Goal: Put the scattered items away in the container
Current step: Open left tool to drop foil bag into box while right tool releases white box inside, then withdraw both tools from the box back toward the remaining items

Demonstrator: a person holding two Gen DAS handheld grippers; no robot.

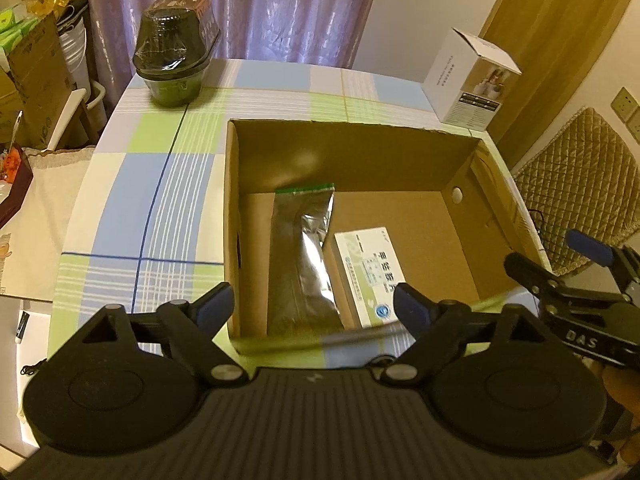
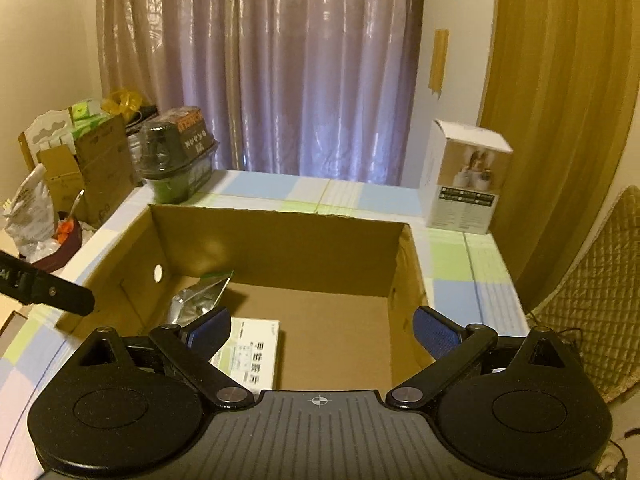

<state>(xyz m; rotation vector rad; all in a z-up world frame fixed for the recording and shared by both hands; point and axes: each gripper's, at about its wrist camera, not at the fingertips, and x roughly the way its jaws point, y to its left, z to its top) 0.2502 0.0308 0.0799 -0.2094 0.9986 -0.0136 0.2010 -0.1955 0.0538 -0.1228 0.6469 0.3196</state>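
A desk (image 1: 120,208) covered in a blue, green and white checked cloth stands before a mauve pleated curtain (image 2: 304,72), with a wooden door (image 2: 560,100) at the right.

An open brown cardboard box (image 1: 348,148) sits near the middle of the desk, close to its near edge. Inside it, on the floor of the box, a silver foil pouch with a green sealed top (image 1: 304,256) lies along the left wall, and just beside it on the right lies a flat white medicine carton with green and blue print (image 1: 368,276); the two look to be touching along their long sides.

At the desk's far left corner stands a dark green plastic bowl wrapped in clear film with a dark printed sleeve on top (image 1: 176,48). At the far right corner an upright white product box with a photo on its side (image 1: 468,76) stands with its top flap raised.

The left tool (image 1: 314,308) hovers over the near wall of the box, its blue-padded fingers (image 1: 412,312) spread wide and holding nothing. The right tool (image 2: 322,334) hangs above the box's near right part, jaws likewise wide apart and empty.

Cardboard cartons and bags (image 2: 80,168) crowd the space beyond the desk's left edge, and a quilted beige chair cushion (image 1: 580,184) sits off its right edge.
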